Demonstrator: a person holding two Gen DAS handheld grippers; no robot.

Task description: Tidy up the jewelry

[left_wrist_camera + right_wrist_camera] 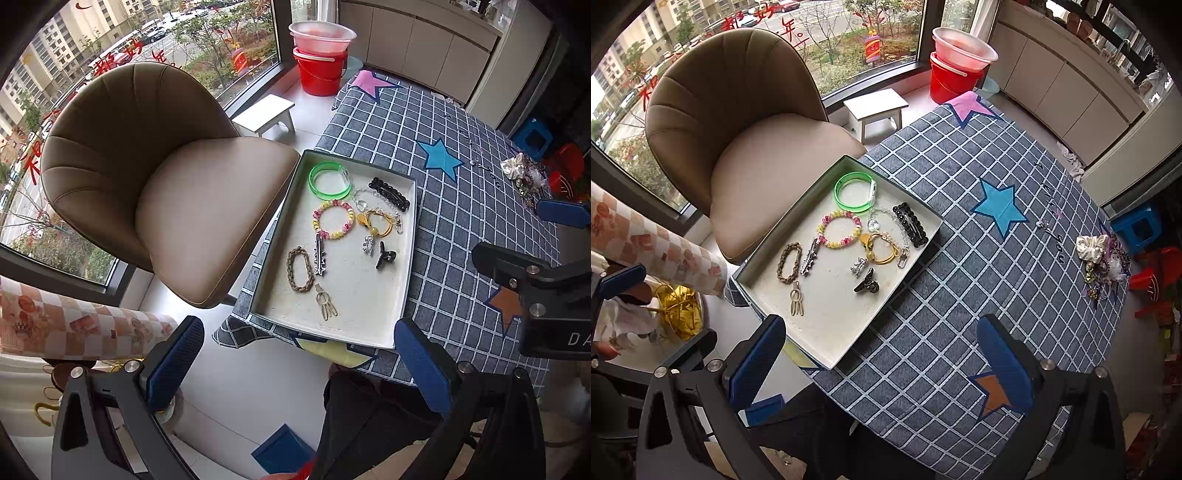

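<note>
A white tray (369, 328) (827, 350) lies at the table's near-left corner. It holds a green bangle (328, 181) (854, 192), a pink-yellow bead bracelet (333, 218) (839, 229), a brown braided band (298, 269) (789, 262), a black beaded clip (389, 194) (911, 225), a black claw clip (386, 255) (867, 285), a yellow keyring (378, 221) (881, 249) and small metal pieces. A pile of loose jewelry with a white scrunchie (522, 171) (1099, 260) lies far right on the cloth. My left gripper (299, 354) is open and empty, held above the tray's near edge. My right gripper (881, 350) is open and empty, above the tray's near corner.
A brown chair (166, 184) (746, 147) stands left of the table. A blue checked cloth with stars (997, 206) covers the table. A red bucket with a basin (321, 62) and a white stool (267, 114) stand by the window. The right gripper's body (535, 280) shows in the left wrist view.
</note>
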